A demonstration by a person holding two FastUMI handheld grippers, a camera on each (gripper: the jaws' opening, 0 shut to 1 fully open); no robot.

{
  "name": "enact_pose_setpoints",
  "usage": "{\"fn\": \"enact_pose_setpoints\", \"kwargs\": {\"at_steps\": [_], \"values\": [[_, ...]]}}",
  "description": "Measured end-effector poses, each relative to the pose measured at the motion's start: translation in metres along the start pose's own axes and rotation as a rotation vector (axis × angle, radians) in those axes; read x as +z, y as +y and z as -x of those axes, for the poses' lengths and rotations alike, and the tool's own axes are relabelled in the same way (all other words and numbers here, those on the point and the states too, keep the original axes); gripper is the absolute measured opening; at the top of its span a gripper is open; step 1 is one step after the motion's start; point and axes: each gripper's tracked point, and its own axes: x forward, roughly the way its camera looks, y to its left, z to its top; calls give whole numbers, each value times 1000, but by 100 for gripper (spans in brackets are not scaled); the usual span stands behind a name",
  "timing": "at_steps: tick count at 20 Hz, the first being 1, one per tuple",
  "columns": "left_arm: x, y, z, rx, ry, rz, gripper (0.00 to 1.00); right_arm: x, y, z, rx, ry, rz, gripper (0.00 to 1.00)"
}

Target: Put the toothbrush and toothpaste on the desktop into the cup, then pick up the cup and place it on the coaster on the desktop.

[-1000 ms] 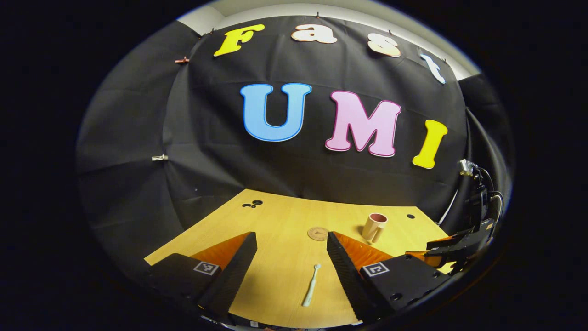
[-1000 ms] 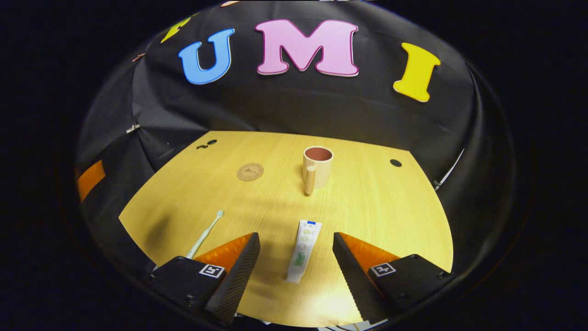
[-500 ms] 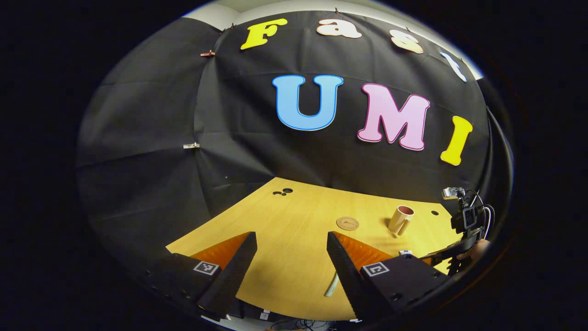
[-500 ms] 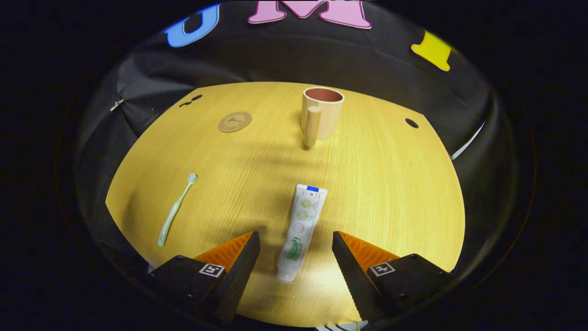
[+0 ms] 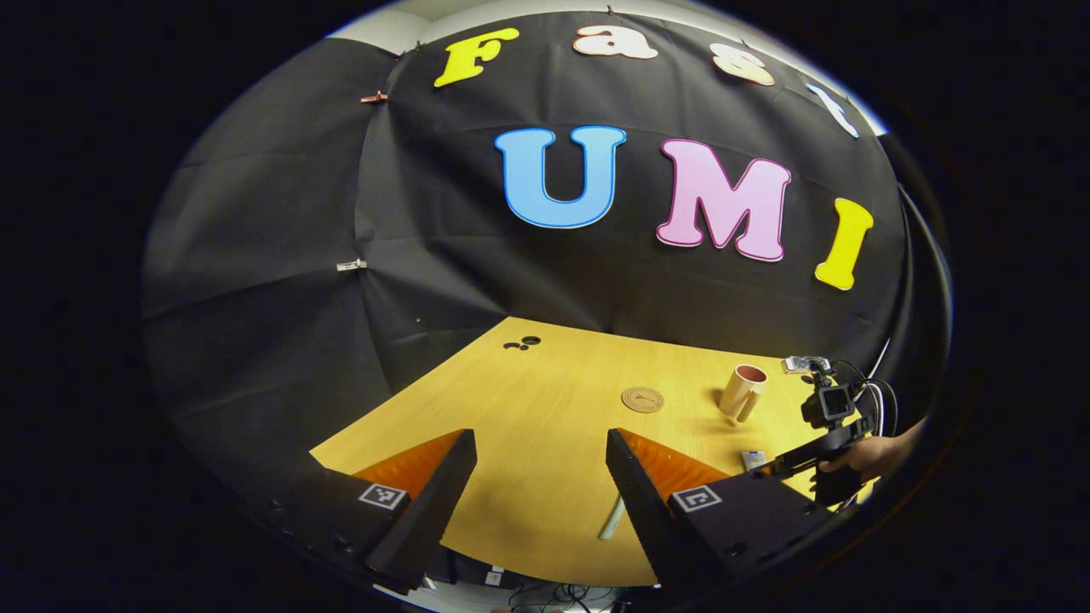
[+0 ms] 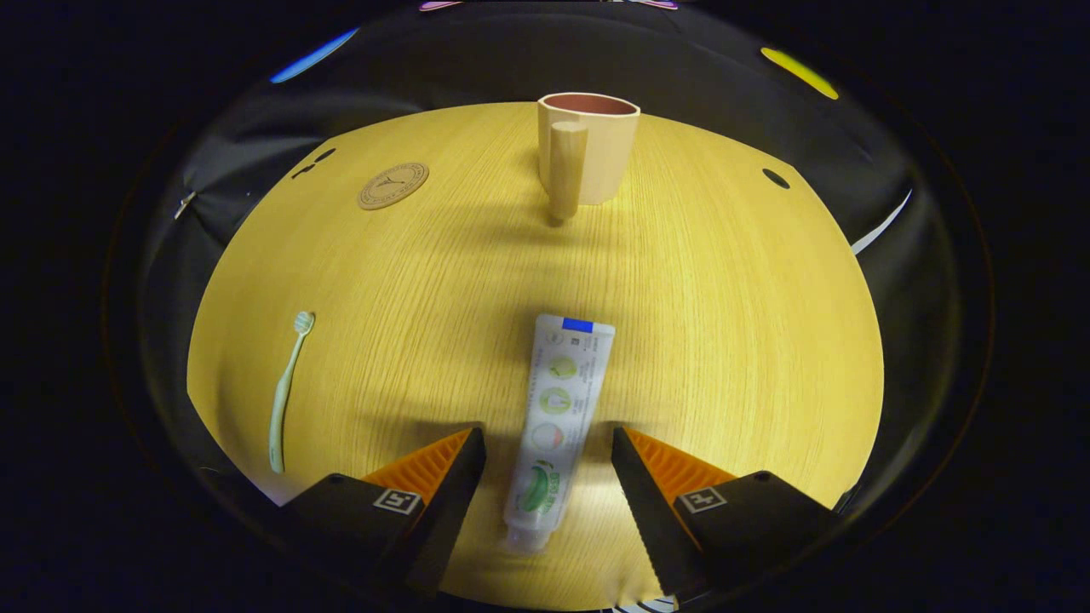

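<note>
This is a recording booth staged for a bathroom-style chore, not a real home. Black cloth (image 5: 255, 255) hangs as walls around a bare wooden tabletop (image 6: 724, 323) ahead of the gripper, and cables (image 5: 877, 400) trail at its right edge.

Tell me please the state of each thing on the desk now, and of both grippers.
Cup: upright, empty, on the bare desk, not on the coaster.
Toothpaste: lying flat, cap end toward the camera, between the open fingers of the right gripper, not gripped.
Toothbrush: lying flat on the desk, untouched.
Coaster: flat, nothing on it.
Left gripper: open, holding nothing.
</note>
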Motion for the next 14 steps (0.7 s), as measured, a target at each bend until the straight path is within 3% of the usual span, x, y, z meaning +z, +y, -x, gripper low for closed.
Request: {"fn": "enact_pose_setpoints", "kwargs": {"at_steps": [1, 2, 5, 6, 8, 9, 14], "values": [[0, -4, 0, -10, 2, -5, 97, 2, 0, -1, 2, -3, -6, 89], [0, -8, 0, -21, 3, -11, 97, 3, 0, -2, 1, -5, -14, 79], [-3, -16, -4, -40, 14, -26, 97, 4, -3, -3, 5, 0, -22, 72], [-4, -19, -4, -45, 16, -28, 97, 0, -3, 1, 9, 19, -22, 52], [-6, -22, -7, -56, 23, -30, 97, -3, -1, 0, 24, 36, 11, 34], [-8, -24, -9, -63, 32, -35, 97, -1, -1, 0, 34, 31, 36, 39], [-45, -40, -33, -141, 166, -62, 98, 0, -1, 4, 81, 18, 16, 29]]}}
